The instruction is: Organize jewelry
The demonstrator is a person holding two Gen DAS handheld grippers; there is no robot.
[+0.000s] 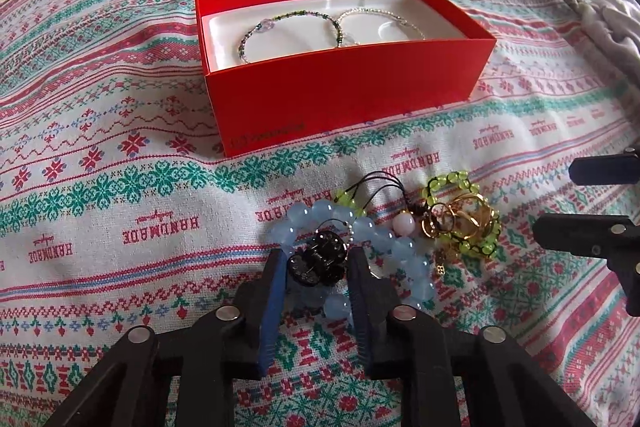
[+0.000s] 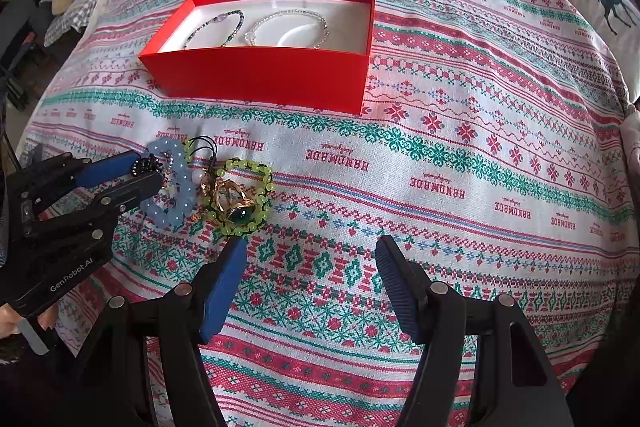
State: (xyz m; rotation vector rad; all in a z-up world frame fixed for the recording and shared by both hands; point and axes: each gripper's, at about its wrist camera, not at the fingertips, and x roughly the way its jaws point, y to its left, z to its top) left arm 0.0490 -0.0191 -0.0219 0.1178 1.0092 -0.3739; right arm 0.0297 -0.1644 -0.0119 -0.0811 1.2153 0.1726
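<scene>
Down on the patterned woven bedspread [image 2: 460,155], the left gripper [image 1: 318,267] has its jaws clenched on a small black claw hair clip [image 1: 318,263], which sits atop a pale blue beaded bracelet [image 1: 404,255]. Just beside that lies a lime-green beaded bracelet [image 2: 256,199] tangled with gold rings [image 2: 232,199]. The right gripper [image 2: 310,267] hovers near the pile, jaws spread and holding nothing. Farther back, the open red cardboard box [image 2: 264,77] holds two thin beaded bracelets [image 2: 288,27] on its white liner.
</scene>
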